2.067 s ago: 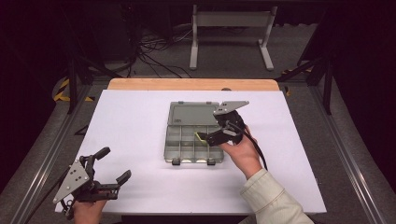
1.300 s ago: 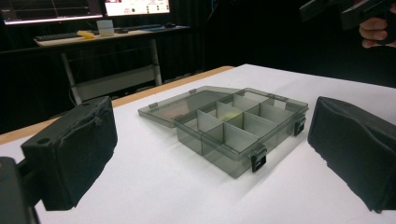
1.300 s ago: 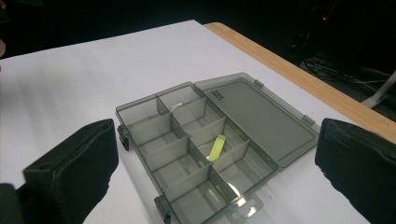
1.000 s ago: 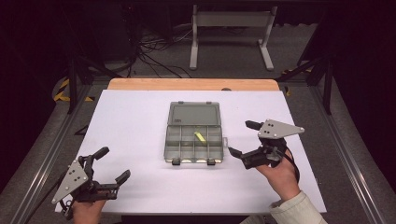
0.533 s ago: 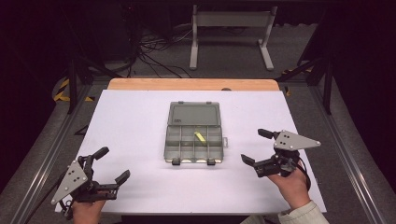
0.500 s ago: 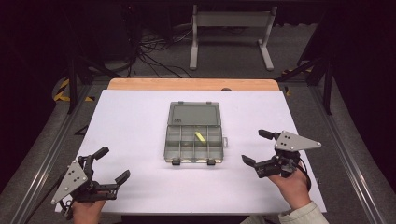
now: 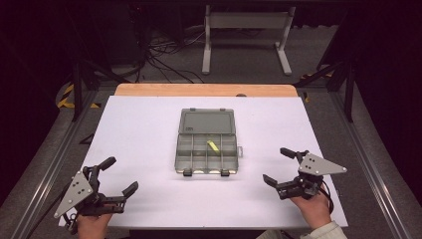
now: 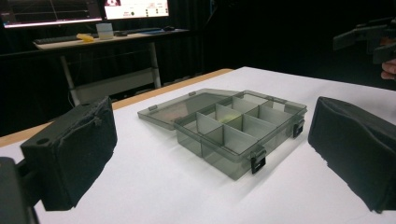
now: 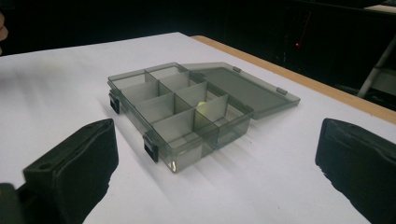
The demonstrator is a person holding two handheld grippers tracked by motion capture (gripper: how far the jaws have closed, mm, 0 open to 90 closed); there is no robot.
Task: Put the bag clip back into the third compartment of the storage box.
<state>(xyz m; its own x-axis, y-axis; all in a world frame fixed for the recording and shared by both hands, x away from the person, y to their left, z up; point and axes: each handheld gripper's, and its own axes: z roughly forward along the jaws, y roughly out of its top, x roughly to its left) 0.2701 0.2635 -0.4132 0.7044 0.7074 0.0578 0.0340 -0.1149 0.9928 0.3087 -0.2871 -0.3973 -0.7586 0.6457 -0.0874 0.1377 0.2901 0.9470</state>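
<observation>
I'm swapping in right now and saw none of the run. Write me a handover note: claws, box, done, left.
Left claw: open, empty, near the table's front left corner.
Right claw: open, empty, front right.
Compartment box: mid-table, lid folded flat open away from you, latches undone.
Done: one small yellow piece lies in a middle compartment.
Left: probably closing and latching the lid; I see no other loose parts.

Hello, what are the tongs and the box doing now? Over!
Left tongs open, empty. Right tongs open, empty. Box between them, lid open, small yellow piece inside. Nothing between tongs and box.
</observation>
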